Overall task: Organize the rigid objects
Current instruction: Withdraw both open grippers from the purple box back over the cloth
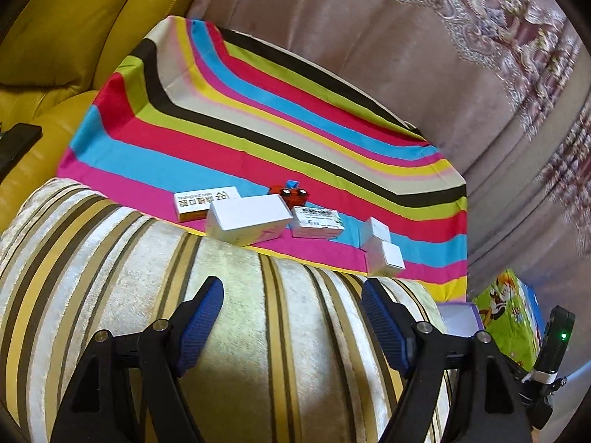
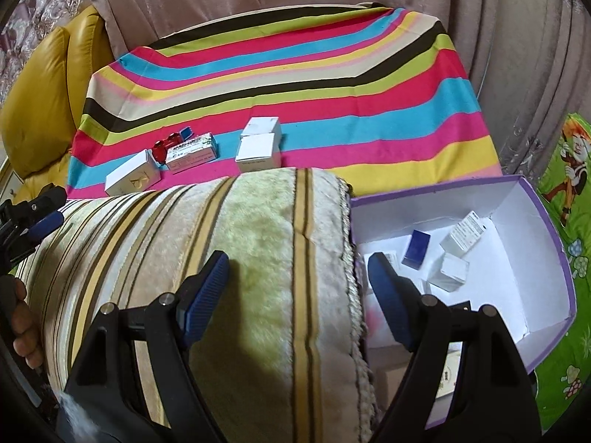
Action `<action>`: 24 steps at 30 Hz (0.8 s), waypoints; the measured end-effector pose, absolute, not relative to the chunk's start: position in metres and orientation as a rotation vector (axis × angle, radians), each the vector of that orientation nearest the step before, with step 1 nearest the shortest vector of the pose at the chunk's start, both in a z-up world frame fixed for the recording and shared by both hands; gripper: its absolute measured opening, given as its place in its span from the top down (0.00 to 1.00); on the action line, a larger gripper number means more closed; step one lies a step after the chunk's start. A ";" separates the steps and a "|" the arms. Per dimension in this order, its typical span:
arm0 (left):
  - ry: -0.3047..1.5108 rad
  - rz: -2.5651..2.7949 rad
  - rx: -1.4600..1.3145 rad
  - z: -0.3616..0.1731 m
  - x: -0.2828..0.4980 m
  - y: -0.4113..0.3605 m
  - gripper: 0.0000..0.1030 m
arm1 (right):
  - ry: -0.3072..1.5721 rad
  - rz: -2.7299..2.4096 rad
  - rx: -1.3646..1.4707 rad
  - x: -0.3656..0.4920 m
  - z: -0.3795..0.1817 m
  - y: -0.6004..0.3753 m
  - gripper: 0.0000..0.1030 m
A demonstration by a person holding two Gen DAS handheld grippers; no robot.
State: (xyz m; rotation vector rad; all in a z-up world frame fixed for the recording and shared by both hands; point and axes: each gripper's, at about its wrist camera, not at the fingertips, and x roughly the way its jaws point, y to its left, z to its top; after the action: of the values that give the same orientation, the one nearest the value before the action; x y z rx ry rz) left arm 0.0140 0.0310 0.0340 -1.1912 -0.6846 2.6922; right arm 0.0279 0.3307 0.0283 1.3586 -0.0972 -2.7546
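Observation:
Several small boxes lie on a striped cloth (image 1: pixel 258 118): a large white box (image 1: pixel 247 221), an orange-edged box (image 1: pixel 205 203), a green-printed box (image 1: pixel 317 221), two stacked small white boxes (image 1: pixel 382 247) and a red toy car (image 1: pixel 290 193). They also show in the right wrist view: white box (image 2: pixel 133 179), printed box (image 2: pixel 191 152), stacked boxes (image 2: pixel 258 146), car (image 2: pixel 166 146). A purple-rimmed white storage box (image 2: pixel 554 258) holds a blue box (image 2: pixel 417 247) and small white boxes (image 2: pixel 463 234). My left gripper (image 1: pixel 291 317) and right gripper (image 2: pixel 299 288) are open and empty above a striped cushion.
A striped plush cushion (image 1: pixel 166 295) lies between the grippers and the cloth. A yellow leather armchair (image 1: pixel 74 18) stands at left, pink curtains (image 1: pixel 406 37) behind. A green cartoon mat (image 2: pixel 565 184) lies at right. The left gripper shows at the right wrist view's left edge (image 2: pixel 29 214).

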 end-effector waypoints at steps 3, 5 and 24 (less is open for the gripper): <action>-0.703 2.695 -1.207 0.032 0.009 0.028 0.24 | -0.081 -2.744 1.360 0.020 0.025 0.325 0.22; -0.716 2.701 -1.216 0.031 0.006 0.026 0.24 | -0.067 -2.730 1.359 0.012 0.025 0.319 0.22; -0.828 2.713 -1.519 0.000 -0.075 0.025 0.18 | 0.004 -2.649 1.407 -0.047 0.012 0.288 0.22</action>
State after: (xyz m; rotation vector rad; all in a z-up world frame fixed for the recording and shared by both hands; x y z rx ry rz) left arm -0.0747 0.0252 0.0004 -1.5187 -0.8284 2.7129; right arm -0.0469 0.2883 0.0123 1.4075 0.0045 -2.6491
